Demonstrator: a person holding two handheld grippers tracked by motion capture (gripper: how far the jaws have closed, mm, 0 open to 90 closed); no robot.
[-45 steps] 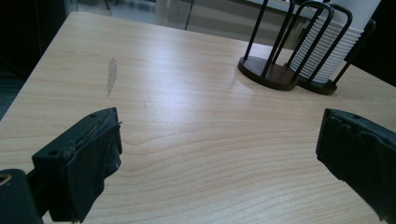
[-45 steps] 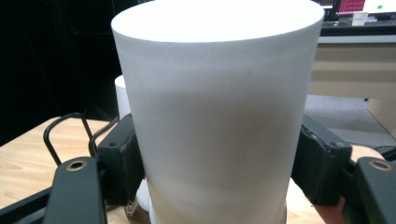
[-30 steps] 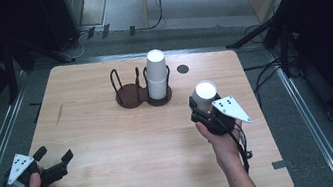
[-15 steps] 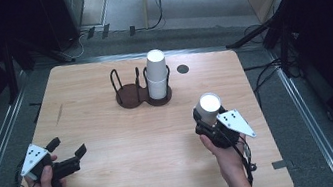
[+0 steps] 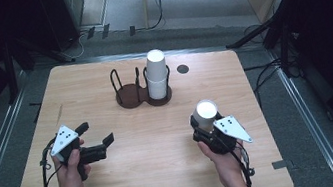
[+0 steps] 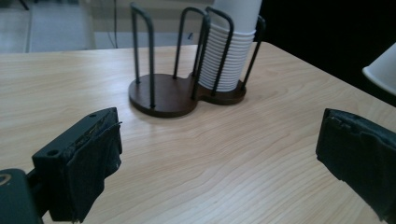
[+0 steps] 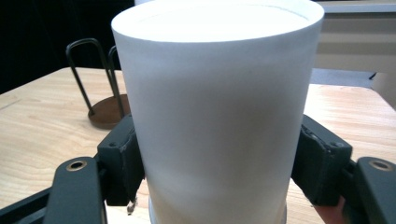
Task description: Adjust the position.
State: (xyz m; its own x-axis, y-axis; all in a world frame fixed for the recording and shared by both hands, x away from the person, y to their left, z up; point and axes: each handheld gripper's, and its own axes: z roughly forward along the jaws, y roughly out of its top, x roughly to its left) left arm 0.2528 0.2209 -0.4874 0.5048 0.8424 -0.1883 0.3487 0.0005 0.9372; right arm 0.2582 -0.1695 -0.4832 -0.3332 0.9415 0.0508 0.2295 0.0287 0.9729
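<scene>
A white paper cup (image 5: 206, 112) (image 7: 219, 112) stands upside down between the jaws of my right gripper (image 5: 205, 127) (image 7: 219, 163), which is shut on its sides at the table's right front. My left gripper (image 5: 95, 134) (image 6: 219, 154) is open over the left front of the table, nothing between its jaws. It points toward a dark two-ring wire cup holder (image 5: 129, 90) (image 6: 159, 93). A stack of white cups (image 5: 156, 74) (image 6: 233, 51) fills the holder's right ring; the left ring holds nothing. The held cup's rim (image 6: 380, 70) shows at the right edge of the left gripper view.
The wooden table (image 5: 132, 180) has a small dark round hole (image 5: 182, 69) behind the holder on the right. Cables and stand legs lie on the floor beyond the far edge and to the right.
My right gripper has drawn the cup back toward the front edge. My left gripper has moved right and inward over the table, still open.
</scene>
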